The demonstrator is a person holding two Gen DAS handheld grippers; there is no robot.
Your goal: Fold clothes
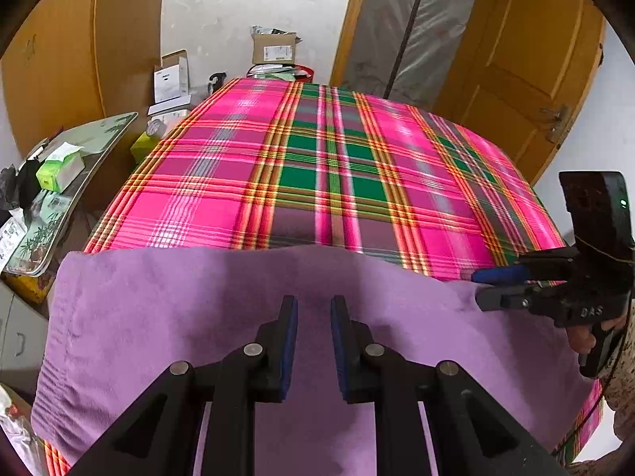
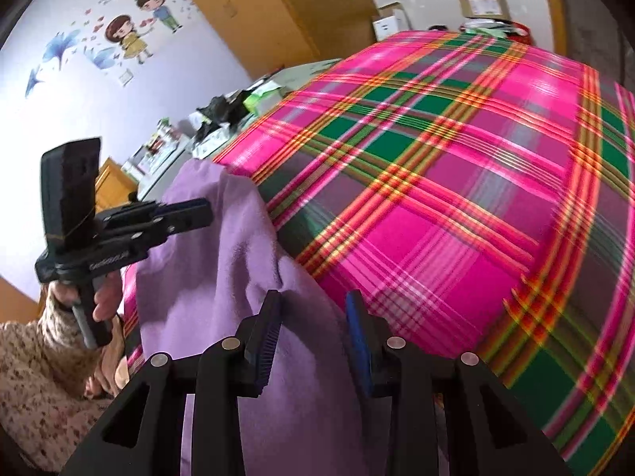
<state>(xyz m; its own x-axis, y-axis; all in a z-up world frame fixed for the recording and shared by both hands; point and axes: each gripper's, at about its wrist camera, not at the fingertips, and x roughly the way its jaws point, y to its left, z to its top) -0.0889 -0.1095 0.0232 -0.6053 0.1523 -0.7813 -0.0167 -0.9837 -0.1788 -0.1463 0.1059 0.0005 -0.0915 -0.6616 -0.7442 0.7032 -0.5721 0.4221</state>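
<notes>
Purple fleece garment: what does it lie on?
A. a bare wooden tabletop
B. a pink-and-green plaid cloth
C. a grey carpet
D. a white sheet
B: the purple fleece garment lies spread on the near part of the pink-and-green plaid cloth, whose stripes run on beyond its far edge in both wrist views.

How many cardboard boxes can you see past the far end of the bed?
2: a brown box against the white wall beyond the bed's far edge, and a white box to its left by the cupboard. More may be hidden behind the bed.
</notes>
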